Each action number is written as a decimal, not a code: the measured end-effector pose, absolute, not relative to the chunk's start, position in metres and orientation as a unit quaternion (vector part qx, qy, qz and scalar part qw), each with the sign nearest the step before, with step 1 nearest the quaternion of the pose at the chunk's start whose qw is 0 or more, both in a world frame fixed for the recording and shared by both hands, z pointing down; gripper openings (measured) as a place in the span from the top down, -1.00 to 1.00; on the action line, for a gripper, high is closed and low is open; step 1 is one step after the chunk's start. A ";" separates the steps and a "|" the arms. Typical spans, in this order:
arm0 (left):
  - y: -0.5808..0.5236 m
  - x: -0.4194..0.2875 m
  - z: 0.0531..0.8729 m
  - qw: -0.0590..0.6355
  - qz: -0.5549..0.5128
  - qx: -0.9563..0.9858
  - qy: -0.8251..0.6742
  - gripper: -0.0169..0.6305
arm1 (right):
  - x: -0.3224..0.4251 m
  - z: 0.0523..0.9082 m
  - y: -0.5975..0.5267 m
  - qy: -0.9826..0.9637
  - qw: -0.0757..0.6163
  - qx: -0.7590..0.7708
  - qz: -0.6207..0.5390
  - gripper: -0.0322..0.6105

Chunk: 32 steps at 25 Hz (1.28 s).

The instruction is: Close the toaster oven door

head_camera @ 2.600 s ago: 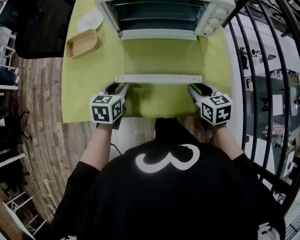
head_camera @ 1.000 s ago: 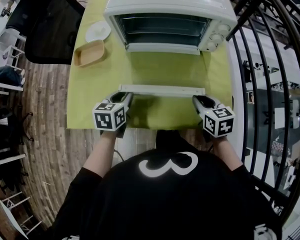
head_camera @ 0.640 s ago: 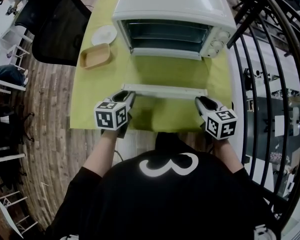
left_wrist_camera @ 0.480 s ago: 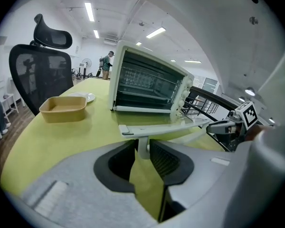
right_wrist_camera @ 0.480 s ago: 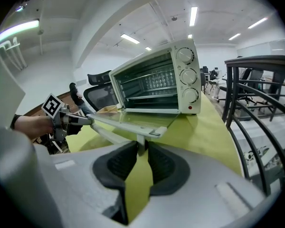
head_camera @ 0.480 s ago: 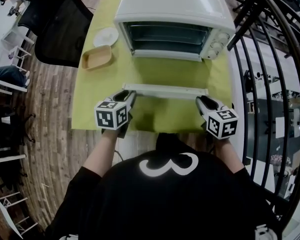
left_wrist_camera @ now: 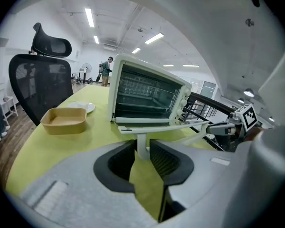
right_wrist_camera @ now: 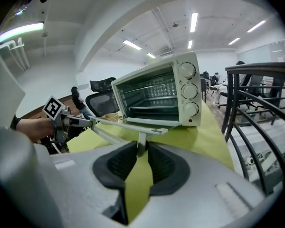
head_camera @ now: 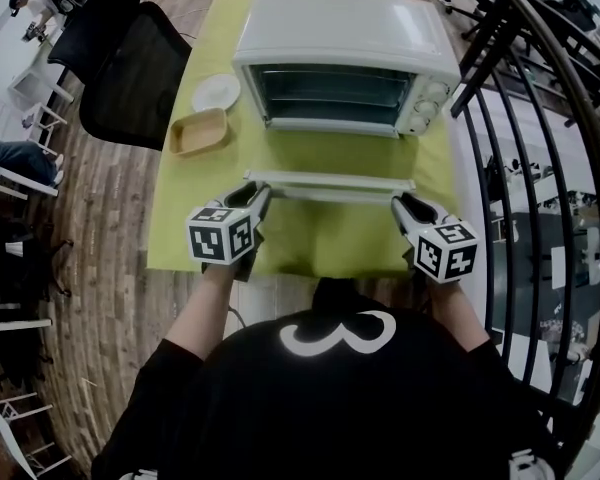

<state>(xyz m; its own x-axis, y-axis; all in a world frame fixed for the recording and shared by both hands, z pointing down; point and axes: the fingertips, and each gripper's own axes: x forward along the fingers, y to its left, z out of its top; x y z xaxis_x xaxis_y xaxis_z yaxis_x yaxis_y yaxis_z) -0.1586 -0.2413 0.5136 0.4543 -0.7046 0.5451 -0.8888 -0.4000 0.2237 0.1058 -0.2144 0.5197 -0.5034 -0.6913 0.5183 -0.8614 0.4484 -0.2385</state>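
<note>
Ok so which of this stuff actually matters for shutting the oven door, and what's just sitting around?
In the job: toaster oven; its door handle; left gripper and right gripper, both clamped on that handle.
Lying about: tan dish; white plate; black office chair.

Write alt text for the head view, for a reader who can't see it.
Seen from above, a person's left gripper and right gripper each clamp an end of the white bar handle on the open door of a white toaster oven, over a lime-green tablecloth.
</note>
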 end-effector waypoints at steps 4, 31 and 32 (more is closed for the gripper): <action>-0.245 -0.158 0.501 0.240 0.179 0.819 -0.490 0.62 | 0.107 0.507 -0.218 -0.837 0.167 0.468 0.230 0.66; -0.296 -0.156 0.426 0.209 0.123 0.836 -0.493 0.62 | 0.110 0.430 -0.270 -0.855 0.123 0.473 0.175 0.66; -0.298 -0.156 0.424 0.209 0.121 0.836 -0.493 0.62 | 0.110 0.428 -0.271 -0.855 0.120 0.473 0.174 0.66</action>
<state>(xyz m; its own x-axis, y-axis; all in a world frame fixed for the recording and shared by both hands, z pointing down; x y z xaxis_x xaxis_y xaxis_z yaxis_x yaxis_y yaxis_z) -0.1559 -0.2981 0.4238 0.4851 -0.7738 0.4073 -0.8744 -0.4273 0.2297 0.1104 -0.2714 0.4279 -0.5230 -0.7679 0.3700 -0.8513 0.4916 -0.1831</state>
